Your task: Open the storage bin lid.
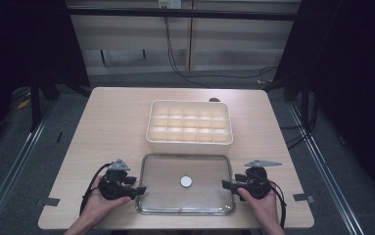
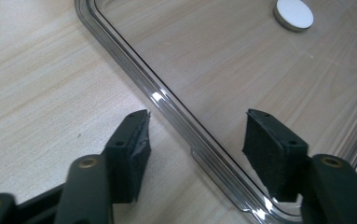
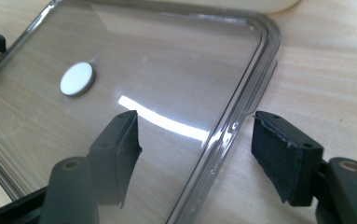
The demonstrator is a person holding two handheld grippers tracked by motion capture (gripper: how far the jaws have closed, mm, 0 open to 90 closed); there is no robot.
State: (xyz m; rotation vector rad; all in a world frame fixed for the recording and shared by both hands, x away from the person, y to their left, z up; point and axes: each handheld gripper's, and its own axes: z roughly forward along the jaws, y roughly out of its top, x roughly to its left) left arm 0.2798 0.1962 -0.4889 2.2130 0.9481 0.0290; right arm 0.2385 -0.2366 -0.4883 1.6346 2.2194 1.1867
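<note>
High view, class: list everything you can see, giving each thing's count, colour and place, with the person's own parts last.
Table: one, light wood, centre.
Box: one, cream, many compartments, far middle of table.
Lid: one, clear, flat on the table in front of the box.
Disc: one, white, at the lid's middle.
Left gripper: one, black, jaws open astride the lid's left edge.
Right gripper: one, black, jaws open astride the lid's right edge.
Hands: two, holding the grippers.
</note>
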